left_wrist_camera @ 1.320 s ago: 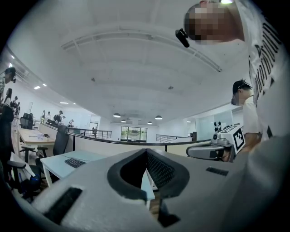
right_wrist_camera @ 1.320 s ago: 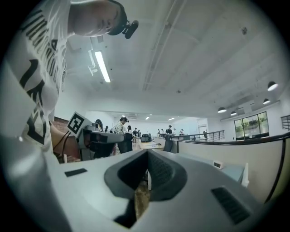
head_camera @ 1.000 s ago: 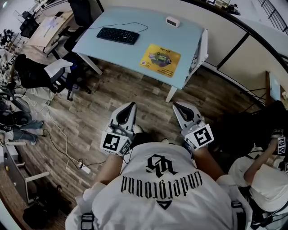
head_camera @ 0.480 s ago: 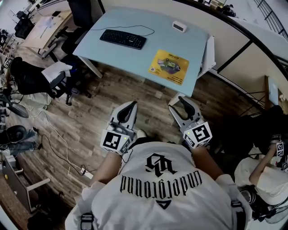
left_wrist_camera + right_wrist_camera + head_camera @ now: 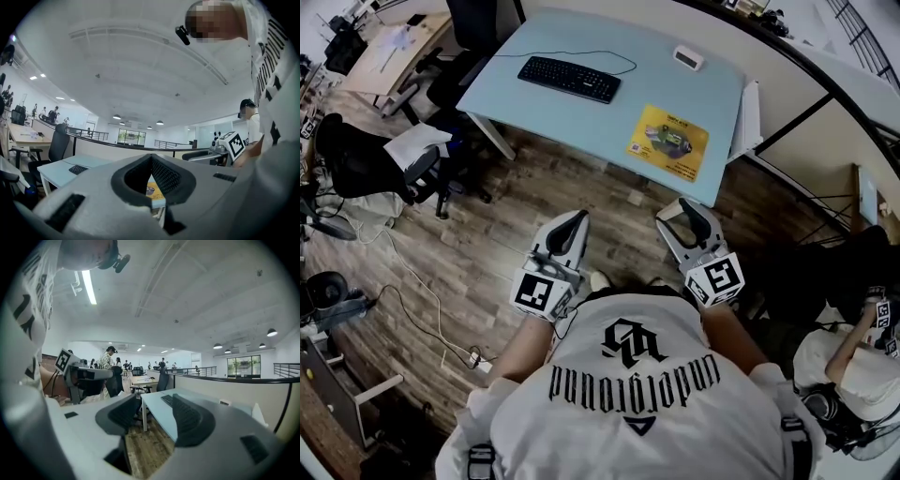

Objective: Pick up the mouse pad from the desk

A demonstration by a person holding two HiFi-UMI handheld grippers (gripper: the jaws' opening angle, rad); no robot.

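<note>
A person carrying a two-jaw tool in each hand faces the desk (image 5: 581,117), the approach stage of picking up the mouse pad (image 5: 667,142), which lies flat and untouched near the desk's front edge, ahead of both sets of jaws and well apart from them; the left gripper (image 5: 575,221) has its tips together with nothing clamped, and its own view catches a slice of the yellow pad through the hollow below those tips, while the right gripper (image 5: 682,214) has just been opening, its jaws now standing apart with nothing between them but the wooden floor and the desk corner beyond; a keyboard (image 5: 569,79) sits further back on the desk, left of the pad and beyond the left jaws; the next move, by the look of it, calls for bringing the opened right jaws forward to the pad's near edge, low enough to take the thin sheet by its rim; no tray, bin or other container holding anything can be made out
</note>
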